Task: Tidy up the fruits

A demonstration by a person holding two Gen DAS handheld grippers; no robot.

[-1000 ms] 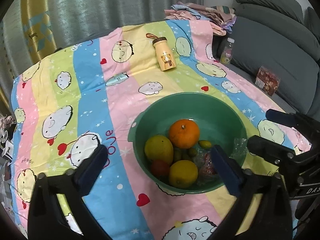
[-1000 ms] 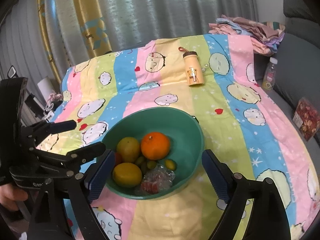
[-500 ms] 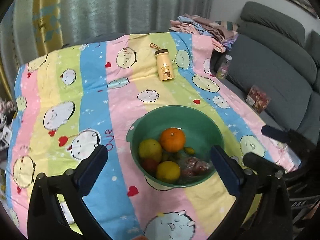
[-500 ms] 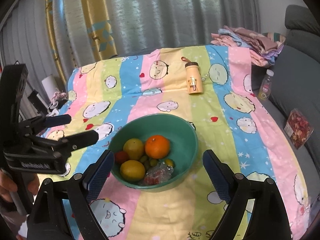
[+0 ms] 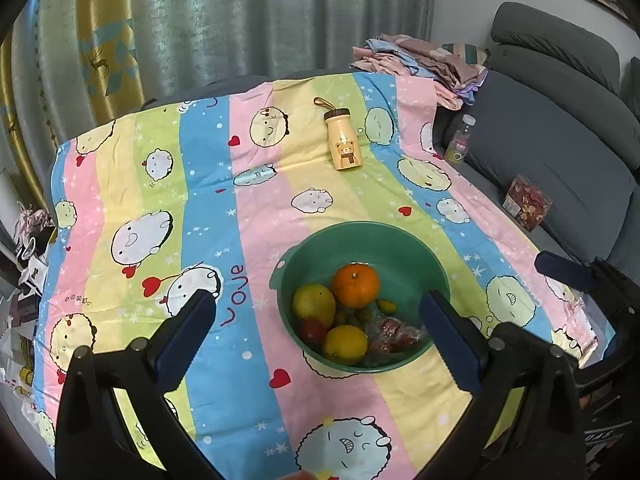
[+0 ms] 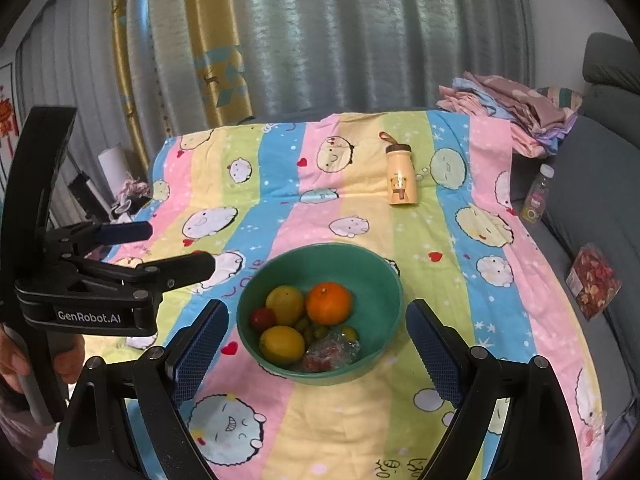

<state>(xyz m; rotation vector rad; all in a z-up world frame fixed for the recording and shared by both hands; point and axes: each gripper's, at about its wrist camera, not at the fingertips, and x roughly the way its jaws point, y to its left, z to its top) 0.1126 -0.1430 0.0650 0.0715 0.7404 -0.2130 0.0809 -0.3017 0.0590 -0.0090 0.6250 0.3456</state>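
Note:
A green bowl (image 5: 360, 240) (image 6: 320, 264) sits on the striped cartoon cloth (image 5: 248, 216). It holds an orange (image 5: 356, 285) (image 6: 329, 303), a yellow-green fruit (image 5: 313, 305), a lemon (image 5: 345, 344) (image 6: 281, 344), a small red fruit (image 5: 312, 330), several tiny green-yellow fruits and a clear bag of red fruit (image 5: 394, 334) (image 6: 330, 354). My left gripper (image 5: 317, 300) hangs open above and in front of the bowl, empty. My right gripper (image 6: 317, 312) is also open and empty, framing the bowl from above. In the right wrist view the left gripper (image 6: 176, 247) shows open at the left, held by a hand (image 6: 12, 360).
A cream bear bottle (image 5: 343, 140) (image 6: 401, 174) lies at the far side of the cloth. Folded clothes (image 5: 424, 60), a grey sofa (image 5: 560, 100), a small clear bottle (image 5: 460, 140) and a red snack packet (image 5: 528, 202) are to the right. Curtains hang behind.
Both grippers have risen and drawn back, so the bowl looks smaller and farther in both views. Both stay open and empty; the fruit has not moved.

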